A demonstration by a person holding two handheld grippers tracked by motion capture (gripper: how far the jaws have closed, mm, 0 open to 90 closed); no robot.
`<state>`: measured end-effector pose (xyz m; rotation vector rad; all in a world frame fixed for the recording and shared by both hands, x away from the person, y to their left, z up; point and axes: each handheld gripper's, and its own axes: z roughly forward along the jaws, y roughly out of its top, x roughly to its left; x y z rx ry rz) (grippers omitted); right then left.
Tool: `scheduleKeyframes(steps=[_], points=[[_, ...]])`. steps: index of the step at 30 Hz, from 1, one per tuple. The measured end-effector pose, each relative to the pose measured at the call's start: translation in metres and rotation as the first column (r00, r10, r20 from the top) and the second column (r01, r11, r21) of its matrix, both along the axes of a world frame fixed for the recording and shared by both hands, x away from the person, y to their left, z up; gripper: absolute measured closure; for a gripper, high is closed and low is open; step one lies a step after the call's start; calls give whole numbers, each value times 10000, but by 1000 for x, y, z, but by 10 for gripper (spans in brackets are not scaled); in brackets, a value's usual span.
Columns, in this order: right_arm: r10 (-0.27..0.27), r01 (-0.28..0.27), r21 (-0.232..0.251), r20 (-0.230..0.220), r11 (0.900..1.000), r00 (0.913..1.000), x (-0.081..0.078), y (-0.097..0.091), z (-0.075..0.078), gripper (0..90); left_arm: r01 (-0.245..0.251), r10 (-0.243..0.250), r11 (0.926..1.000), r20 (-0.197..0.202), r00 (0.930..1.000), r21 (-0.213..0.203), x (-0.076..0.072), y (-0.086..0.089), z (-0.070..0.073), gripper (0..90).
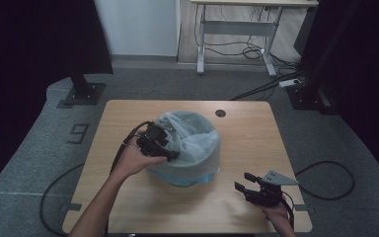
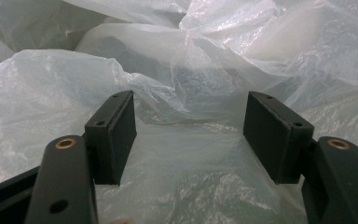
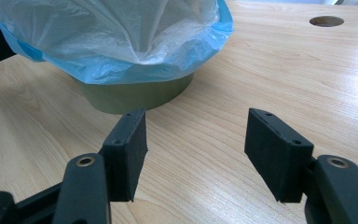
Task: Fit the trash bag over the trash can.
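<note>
bin [image 3: 135, 95] standing mid-table [image 1: 128, 197], olive wall showing below a plastic liner [image 1: 197, 143] whose blue hem is folded down over the rim, presumably to keep the bag from slipping inside. white film bunched loosely in the mouth of the bin, not yet pressed flat against the inner wall, so the lining job judged unfinished.

left claw [image 1: 163, 150] hanging over the near-left part of the bin's mouth, angled down into the bag; jaws apart, crumpled film [image 2: 186, 140] lying between and beyond them but pressed by neither pad. likely posed that way to pinch a fold and tug it, or to push the slack down toward the bin's floor. gripping nothing at this instant.

right claw [image 1: 249, 187] parked low over the table, to the near right of the bin and well apart from it, jaws likewise spread and empty, pointed toward the bin's base. probably waiting there to steady the bin or catch the hem on that side once the film gets pulled.

round cable hole [image 1: 220, 113] in the table just beyond the bin.
</note>
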<state>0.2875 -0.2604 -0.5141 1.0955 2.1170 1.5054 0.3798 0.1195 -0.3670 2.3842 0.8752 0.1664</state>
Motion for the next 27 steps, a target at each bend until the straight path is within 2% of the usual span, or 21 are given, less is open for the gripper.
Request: scheduleKeyframes(steps=[3, 7, 10, 15, 21, 25, 27], points=[[-15, 15, 14, 26, 10000, 10000, 0, 0, 0, 379, 20, -16, 9998, 202, 9998, -204, -4, 3, 4, 342], [-45, 45, 30, 35, 10000, 10000, 0, -2, 1, 380, -2, 56, 9965, 650, 9979, -834, -15, 14, 14, 342], [-23, 22, 53, 44, 10000, 10000, 0, -2, 0, 379, -219, 388, 9881, 1087, 9933, -1524, -25, 27, 21, 342], [-77, 77, 76, 13, 9999, 10000, 0, -2, 0, 377, -468, 824, 9725, 1492, 9854, -2283, -36, 47, 27, 336], [-171, 172, 57, -72, 9998, 9998, 0, -5, -2, 374, -601, 1109, 9591, 1721, 9788, -2767, -52, 68, 24, 336], [-237, 237, 28, -120, 9997, 9996, 0, -6, -4, 374, -696, 1227, 9558, 1724, 9774, -2857, -62, 81, 15, 335], [-231, 231, -11, -117, 9997, 9997, 0, -7, -4, 373, -792, 1317, 9566, 1737, 9760, -2806, -67, 87, 9, 330]])
